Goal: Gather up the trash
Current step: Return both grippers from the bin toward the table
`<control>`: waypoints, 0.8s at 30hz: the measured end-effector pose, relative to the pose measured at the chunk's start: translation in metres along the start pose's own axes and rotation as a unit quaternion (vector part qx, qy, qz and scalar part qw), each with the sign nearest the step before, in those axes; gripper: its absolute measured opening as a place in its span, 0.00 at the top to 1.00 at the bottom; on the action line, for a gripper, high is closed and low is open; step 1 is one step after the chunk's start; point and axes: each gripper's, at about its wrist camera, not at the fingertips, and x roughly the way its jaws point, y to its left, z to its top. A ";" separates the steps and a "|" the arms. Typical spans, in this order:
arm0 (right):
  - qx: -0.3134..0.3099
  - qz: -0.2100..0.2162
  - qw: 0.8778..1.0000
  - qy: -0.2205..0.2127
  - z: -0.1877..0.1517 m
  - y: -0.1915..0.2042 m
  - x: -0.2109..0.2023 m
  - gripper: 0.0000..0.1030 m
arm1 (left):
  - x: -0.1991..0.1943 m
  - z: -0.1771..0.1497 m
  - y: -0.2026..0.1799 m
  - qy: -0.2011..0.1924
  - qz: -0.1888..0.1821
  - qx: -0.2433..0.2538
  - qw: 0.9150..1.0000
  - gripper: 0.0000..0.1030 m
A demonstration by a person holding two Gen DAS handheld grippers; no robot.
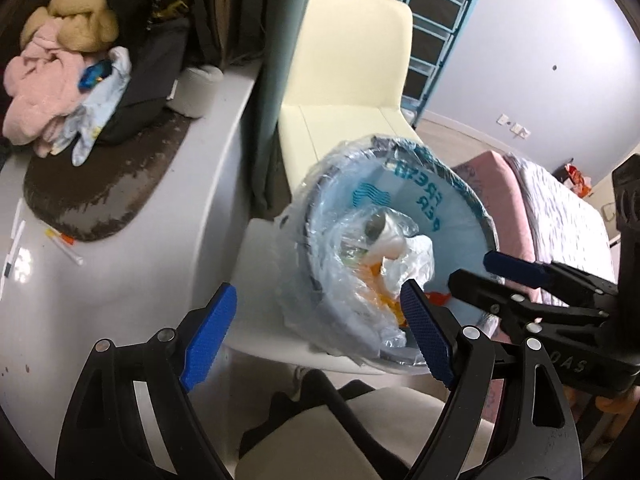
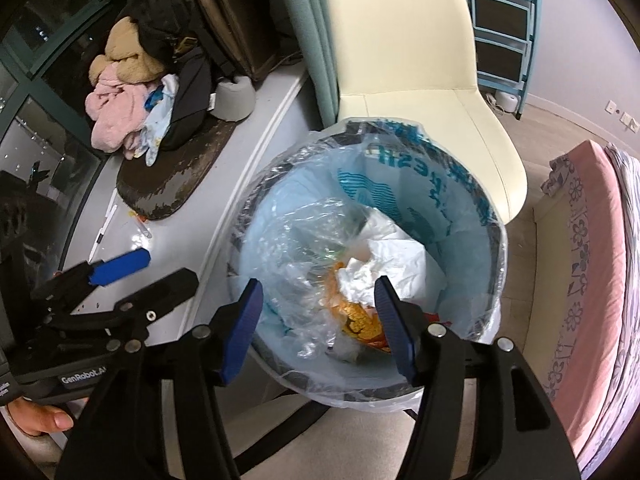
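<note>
A: Fingers first. Right gripper (image 2: pixel 318 322)?

B: Spread wide, nothing between the blue pads. It hangs over the trash bin (image 2: pixel 494 240), pointing down into it.

A: Left gripper (image 1: pixel 316 334)?

B: Also released, fingers apart and holding nothing. Its right finger overlaps the bin's near rim in the left wrist view; can't tell if it touches. Its left finger sits over the white counter (image 1: pixel 132 280).

A: Do they see each other?

B: Yes. The right one shows at the right edge of the left wrist view, beside the bin. The left one shows at lower left of the right wrist view, with a bare hand (image 2: pixel 38 418) under its handle.

A: Trash?

B: In the bin, inside the light blue liner bag (image 2: pixel 452 264) folded over the rim: clear plastic wrap (image 2: pixel 298 240), crumpled white paper (image 2: pixel 370 276), an orange wrapper (image 2: pixel 356 320).

A: Around it?

B: The bin stands just beside the counter edge, in front of a cream chair (image 2: pixel 412 60). On the counter there's a dark mat (image 2: pixel 168 176) carrying a clothes pile (image 2: pixel 120 116), and a few thin white sticks (image 2: pixel 105 226) near the mat. A pink bed (image 2: pixel 592 260) is on the right.
</note>
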 end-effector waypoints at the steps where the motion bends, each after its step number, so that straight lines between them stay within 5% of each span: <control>1: -0.002 0.002 1.000 0.000 -0.001 0.003 0.000 0.46 | -0.003 -0.001 0.002 -0.002 0.002 -0.002 1.000 0.21; 24: -0.100 0.060 0.993 0.035 -0.034 0.136 0.023 0.46 | -0.072 -0.080 0.113 -0.006 0.064 -0.108 0.992 0.21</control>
